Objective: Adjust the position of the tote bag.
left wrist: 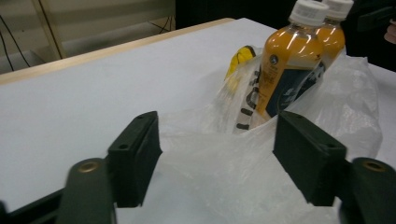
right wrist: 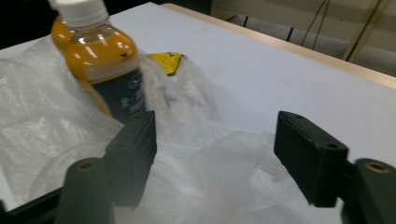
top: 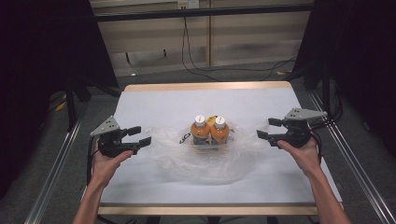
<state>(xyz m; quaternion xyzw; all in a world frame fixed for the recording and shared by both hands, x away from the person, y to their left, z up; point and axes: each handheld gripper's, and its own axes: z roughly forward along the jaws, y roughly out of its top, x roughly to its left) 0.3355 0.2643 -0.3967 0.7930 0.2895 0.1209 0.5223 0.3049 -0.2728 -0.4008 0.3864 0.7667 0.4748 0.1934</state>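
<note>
Two orange-drink bottles (top: 209, 129) stand upright and touching in the middle of a clear plastic bag (top: 201, 158), which lies slumped flat around their bases on the white-covered table (top: 154, 100). Judgement: the bag is spread low so the bottles sit on its floor, ready for the sides to be drawn up around them.

Yellow item (left wrist: 239, 58): tucked in the bag just behind the bottles; identity unclear.

Left gripper (top: 138, 138): left of the bottles, jaws parted wide, pointing at the bag's left edge. Its own view has film lying between the jaws, but the pads are not pressing on it; nothing held.

Right gripper (top: 269, 129): right of the bottles, jaws likewise parted, film below and between them, no grip.

Judgement: the mirrored placement suits taking one bag edge per side.

Count: bottles 2, white caps 2, bag 1, yellow item 1, grippers 2.
</note>
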